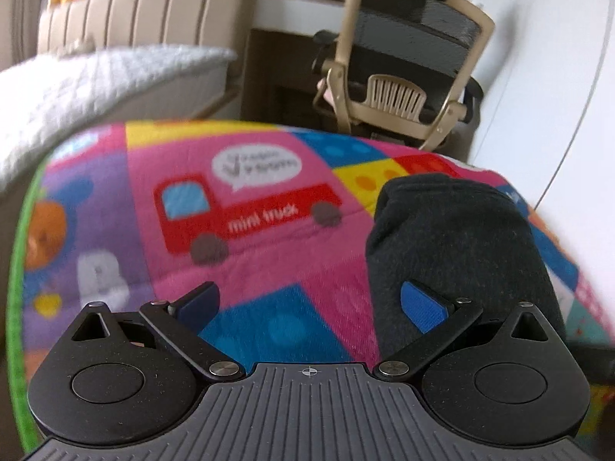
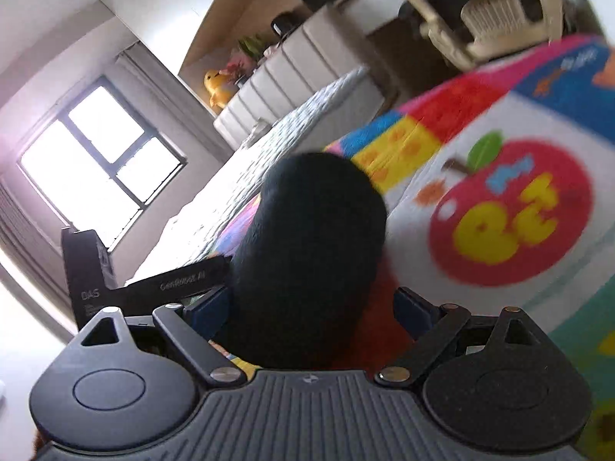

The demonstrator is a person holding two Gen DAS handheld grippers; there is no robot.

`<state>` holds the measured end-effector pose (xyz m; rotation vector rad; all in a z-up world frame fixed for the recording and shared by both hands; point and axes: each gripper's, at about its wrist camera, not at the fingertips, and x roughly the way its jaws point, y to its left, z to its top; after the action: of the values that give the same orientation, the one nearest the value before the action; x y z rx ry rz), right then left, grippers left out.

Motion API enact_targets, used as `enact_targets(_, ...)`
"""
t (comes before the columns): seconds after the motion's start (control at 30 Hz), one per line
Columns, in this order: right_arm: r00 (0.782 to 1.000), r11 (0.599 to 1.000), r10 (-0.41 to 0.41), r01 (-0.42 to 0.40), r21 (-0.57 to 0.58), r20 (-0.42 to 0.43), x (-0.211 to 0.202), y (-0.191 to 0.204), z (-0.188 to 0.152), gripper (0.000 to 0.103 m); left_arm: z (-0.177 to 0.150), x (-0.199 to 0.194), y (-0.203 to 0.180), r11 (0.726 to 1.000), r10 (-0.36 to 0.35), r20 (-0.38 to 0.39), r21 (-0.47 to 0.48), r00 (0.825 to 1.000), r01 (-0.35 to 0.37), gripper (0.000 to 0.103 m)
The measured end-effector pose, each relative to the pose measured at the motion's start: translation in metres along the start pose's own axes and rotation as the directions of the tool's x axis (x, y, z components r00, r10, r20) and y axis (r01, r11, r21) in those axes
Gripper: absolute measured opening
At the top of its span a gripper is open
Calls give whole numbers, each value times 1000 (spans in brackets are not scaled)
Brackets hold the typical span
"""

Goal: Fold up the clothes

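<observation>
My left gripper (image 1: 309,303) is spread wide, nothing between its blue pads (image 1: 421,305), and it hovers over the colourful play mat (image 1: 269,253). The dark garment (image 1: 453,246), bundled into a thick roll, lies on the mat just off to the right of this claw; the right pad sits over the garment's near edge, though I can't tell if it touches. Beyond the garment, on the mat, there's the red mini truck print (image 1: 238,215) to its left. Past the mat's far edge stands the beige office chair (image 1: 411,57), with the white quilted bed (image 1: 88,92) off to the left.

Over to my right gripper (image 2: 307,309): fingers apart here too, and the dark garment (image 2: 307,253) fills the gap from the left pad across, leaving space on the right side. Not pinched. The apple print (image 2: 511,211) lies on the mat right of the garment. The window (image 2: 100,153) glows far left.
</observation>
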<state>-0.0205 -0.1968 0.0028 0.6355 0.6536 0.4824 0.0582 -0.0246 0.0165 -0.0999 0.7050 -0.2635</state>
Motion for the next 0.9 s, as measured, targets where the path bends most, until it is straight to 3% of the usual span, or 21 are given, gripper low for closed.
enact_targets(0.13,999,1000,6,-6,-5,-33,0,0,-2,85,-1,4,-2,996,-67,-14,-60,998,66,103)
enact_targets(0.23,999,998,7,-4,62,-38,-9,-21,4,81,-1,7,-5,988,-117,-21,-101,993,114,102)
enact_targets(0.33,1000,995,-19,19,96,1,-30,-40,12,80,1,16,-32,987,-149,-25,-71,989,147,102)
enact_targets(0.43,994,994,-95,92,52,58,-49,-49,21,80,1,30,-56,981,-182,-32,-80,983,179,103)
enact_targets(0.6,952,943,-268,290,-160,146,-75,-43,34,94,-3,41,-76,962,-243,4,-128,970,241,103)
enact_targets(0.67,939,926,-289,324,-195,189,-85,-38,35,94,-7,39,-85,967,-232,30,-98,972,234,103)
enact_targets(0.8,885,882,-326,411,-230,333,-94,-26,39,103,-14,35,-96,972,-223,61,-61,973,226,103)
enact_targets(0.9,883,884,-283,392,-254,375,-80,-25,46,103,-20,34,-91,969,-227,65,-82,972,232,103)
